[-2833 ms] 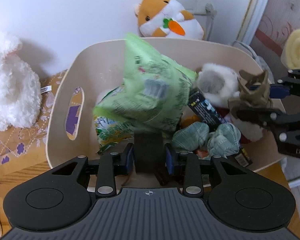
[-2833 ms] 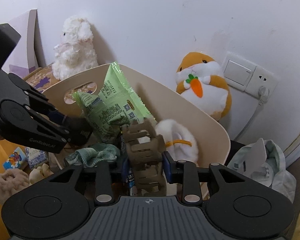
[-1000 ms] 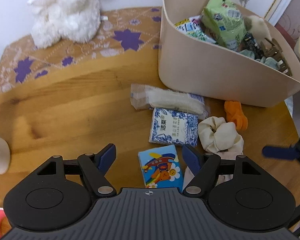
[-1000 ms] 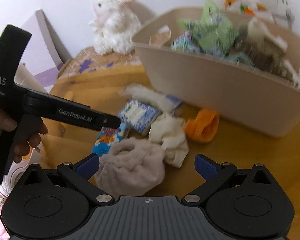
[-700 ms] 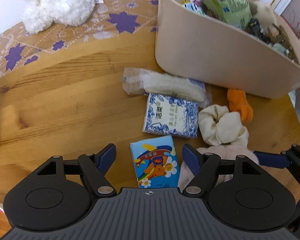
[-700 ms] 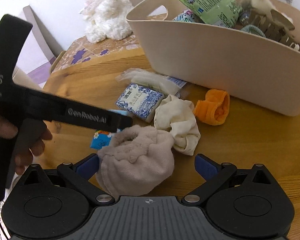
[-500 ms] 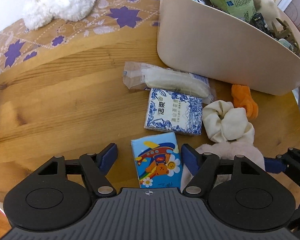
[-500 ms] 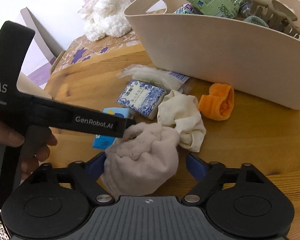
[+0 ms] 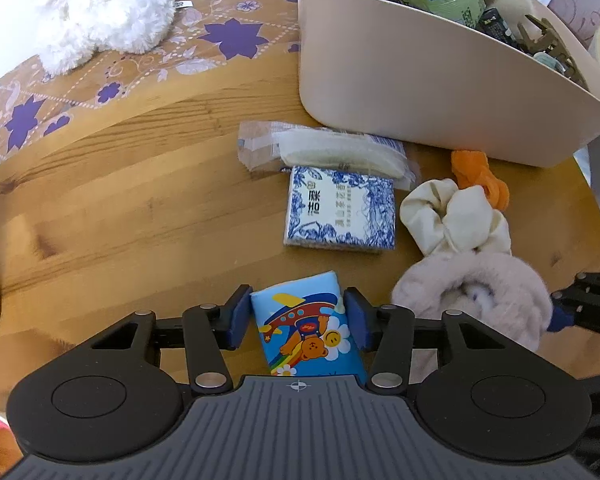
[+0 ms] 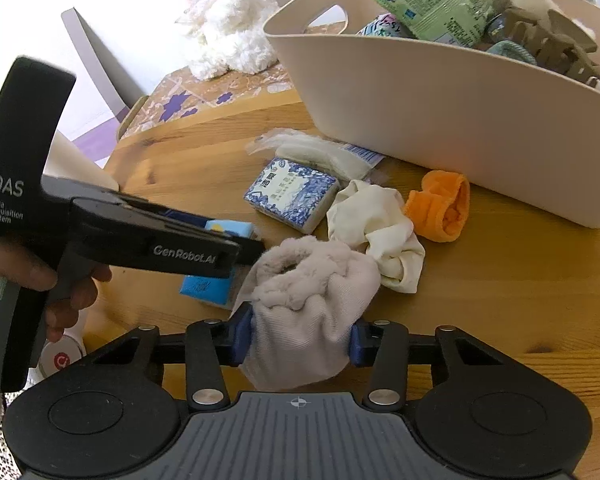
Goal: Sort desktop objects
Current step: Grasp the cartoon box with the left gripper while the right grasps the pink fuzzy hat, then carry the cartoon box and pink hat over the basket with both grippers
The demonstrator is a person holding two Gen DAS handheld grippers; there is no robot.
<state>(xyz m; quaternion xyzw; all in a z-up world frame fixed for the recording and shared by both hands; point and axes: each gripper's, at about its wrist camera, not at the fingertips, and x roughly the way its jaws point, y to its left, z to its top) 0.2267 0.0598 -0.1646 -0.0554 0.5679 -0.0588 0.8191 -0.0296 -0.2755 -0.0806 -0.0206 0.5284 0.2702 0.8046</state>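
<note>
One round wooden table (image 9: 120, 208) carried one beige plastic basket (image 9: 412, 80) near its far edge, already filled with packets and toys. Six loose things lay before it: a clear-wrapped white roll (image 9: 332, 152), a blue-and-white tissue pack (image 9: 340, 210), a cream scrunchie (image 9: 452, 216), an orange scrunchie (image 9: 480, 172), a fuzzy taupe scrunchie (image 10: 312, 304) and a cartoon-printed blue tissue pack (image 9: 308, 332). Bare wood lay open to the left. The left gripper (image 9: 296, 320) pinched the cartoon pack; the right gripper (image 10: 300, 338) squeezed the taupe scrunchie.
</note>
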